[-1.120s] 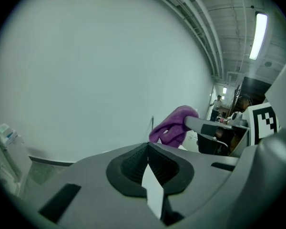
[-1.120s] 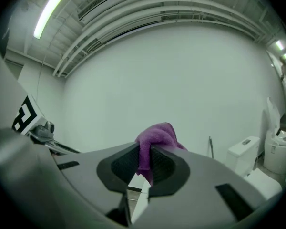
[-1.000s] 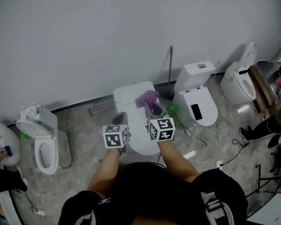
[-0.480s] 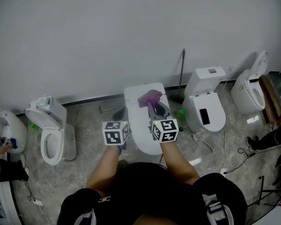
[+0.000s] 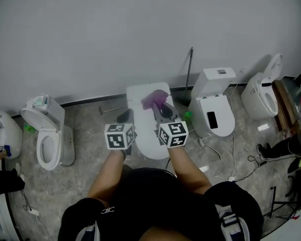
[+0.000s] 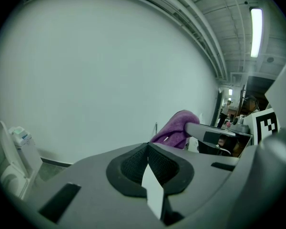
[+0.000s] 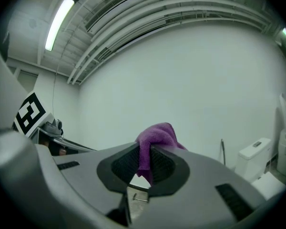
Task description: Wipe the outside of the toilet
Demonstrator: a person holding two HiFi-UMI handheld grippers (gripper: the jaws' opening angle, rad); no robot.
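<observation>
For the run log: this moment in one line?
right gripper: shut on crumpled purple cloth | left gripper: shut, empty | white ceramic toilet: lid down

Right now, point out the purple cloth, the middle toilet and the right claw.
purple cloth (image 7: 155, 135): right gripper view, bunched top.
middle toilet (image 5: 136, 102): head view, bare white top.
right claw (image 7: 143, 165): right gripper view, between its tips.

The cloth (image 5: 154, 99) is seen as soft, napped purple fabric. The toilet (image 5: 140, 134) is finished in smooth, glossy white. Matt grey plastic and ribbed black pads (image 7: 123, 166) are shown on the right hand-held gripper (image 7: 144, 168).
</observation>
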